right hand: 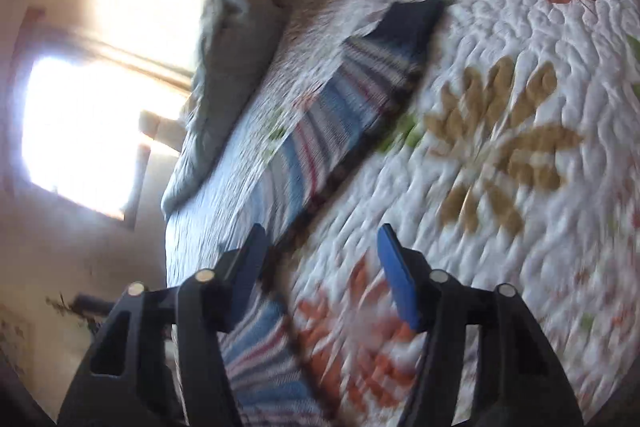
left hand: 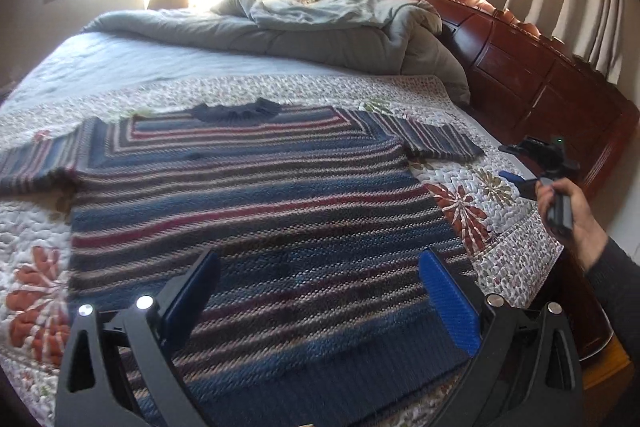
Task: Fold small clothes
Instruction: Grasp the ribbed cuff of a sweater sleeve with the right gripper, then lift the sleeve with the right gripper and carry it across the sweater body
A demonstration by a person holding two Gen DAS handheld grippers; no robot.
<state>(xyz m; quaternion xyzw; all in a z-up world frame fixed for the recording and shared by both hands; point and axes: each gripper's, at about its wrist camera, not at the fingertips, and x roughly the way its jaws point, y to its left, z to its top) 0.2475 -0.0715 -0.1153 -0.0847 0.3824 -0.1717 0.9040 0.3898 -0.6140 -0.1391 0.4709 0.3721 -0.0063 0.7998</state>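
Observation:
A small striped knit sweater (left hand: 256,203) in blue, red and grey lies flat on the floral quilt (left hand: 480,211), sleeves spread to both sides. My left gripper (left hand: 320,267) is open and empty, held above the sweater's lower part. My right gripper (left hand: 520,175) shows at the right of the left wrist view, held in a hand beside the sweater's right sleeve (left hand: 436,143). In the blurred right wrist view the right gripper (right hand: 320,239) is open and empty above the quilt (right hand: 520,227), with the sleeve (right hand: 352,99) ahead.
A rumpled grey duvet (left hand: 304,27) lies at the back of the bed. A dark wooden headboard (left hand: 540,75) runs along the right. Curtains and a bright window are behind. The bed's edge drops off at the lower right.

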